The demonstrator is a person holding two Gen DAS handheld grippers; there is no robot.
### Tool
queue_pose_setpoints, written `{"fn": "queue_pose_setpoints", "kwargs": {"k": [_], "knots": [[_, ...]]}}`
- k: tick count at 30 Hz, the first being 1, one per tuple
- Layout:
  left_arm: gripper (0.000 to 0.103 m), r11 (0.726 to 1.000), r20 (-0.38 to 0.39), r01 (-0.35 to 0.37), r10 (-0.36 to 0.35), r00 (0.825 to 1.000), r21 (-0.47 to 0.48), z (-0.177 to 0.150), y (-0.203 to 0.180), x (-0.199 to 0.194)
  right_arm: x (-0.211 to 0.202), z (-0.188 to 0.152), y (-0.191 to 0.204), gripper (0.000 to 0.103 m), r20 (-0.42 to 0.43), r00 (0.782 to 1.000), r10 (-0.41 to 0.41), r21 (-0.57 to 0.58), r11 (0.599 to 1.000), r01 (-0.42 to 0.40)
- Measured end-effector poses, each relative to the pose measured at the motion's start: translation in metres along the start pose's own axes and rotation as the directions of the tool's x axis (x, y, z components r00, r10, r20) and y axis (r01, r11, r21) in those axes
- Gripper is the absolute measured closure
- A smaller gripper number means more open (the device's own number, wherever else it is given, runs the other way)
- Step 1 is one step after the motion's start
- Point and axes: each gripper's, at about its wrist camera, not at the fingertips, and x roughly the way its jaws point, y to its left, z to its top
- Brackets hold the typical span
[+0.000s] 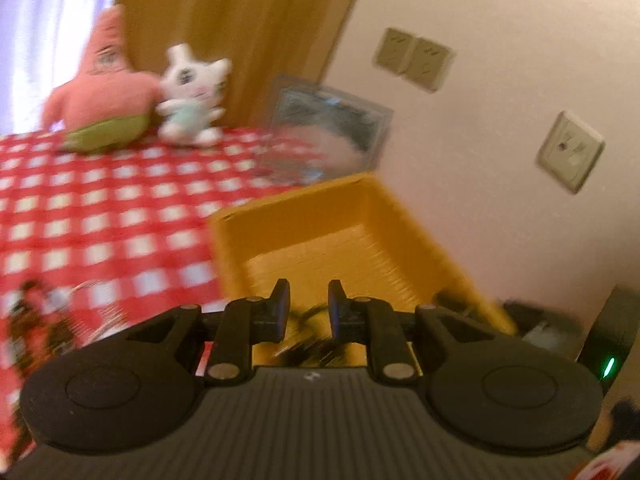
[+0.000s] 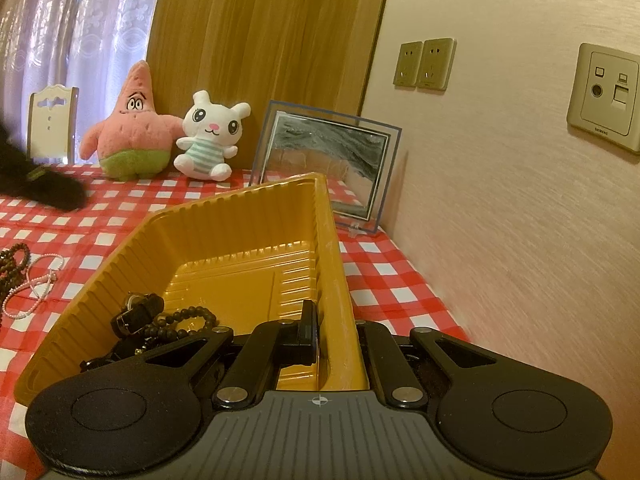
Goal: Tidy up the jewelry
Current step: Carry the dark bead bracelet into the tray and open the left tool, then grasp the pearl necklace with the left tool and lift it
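Right wrist: right tongs (image 2: 334,334) pinch the tray (image 2: 240,240) wall; 1 watch (image 2: 138,314) and beads (image 2: 180,324) lie inside. Left tongs (image 1: 309,306) hover slightly parted, empty. Necklaces (image 2: 28,276) remain on bench (image 2: 384,280), left.

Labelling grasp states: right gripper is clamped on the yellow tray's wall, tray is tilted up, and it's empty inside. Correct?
Not quite: the tray is not empty. In the right wrist view the right gripper is shut on the wall of the tilted yellow tray, but a dark bead bracelet and a black watch-like piece lie in its near corner. The rest stands.
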Motion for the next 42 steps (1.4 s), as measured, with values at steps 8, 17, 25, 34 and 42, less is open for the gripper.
{"fn": "queue_pose_setpoints", "kwargs": {"k": [8,17,25,34,42], "knots": [[0.087,0.981,-0.141,-0.192,0.189,0.972,-0.009,-0.048,0.044,-0.022,0.001,-0.001,0.000,0.099,-0.005,1.000,0.001,-0.003,1.000,-0.001],[0.087,0.964,-0.112,-0.261,0.266,0.957,0.055,-0.047,0.072,-0.012,0.001,-0.003,0.000,0.099,-0.005,1.000,0.001,-0.006,1.000,-0.001],[0.087,0.952,-0.083,-0.276,0.288,0.954,0.132,-0.033,0.086,0.015,0.001,-0.002,0.000,0.099,-0.004,1.000,0.001,-0.005,1.000,-0.001],[0.087,0.939,-0.091,-0.282,0.304,0.948,0.195,-0.026,0.092,0.045,0.003,-0.002,0.001,0.098,0.003,1.000,-0.006,-0.001,1.000,0.006],[0.087,0.929,-0.091,-0.278,0.308,0.947,0.246,-0.021,0.090,0.067,0.011,0.002,0.004,0.098,0.020,1.000,-0.018,0.003,1.000,0.018]]}}
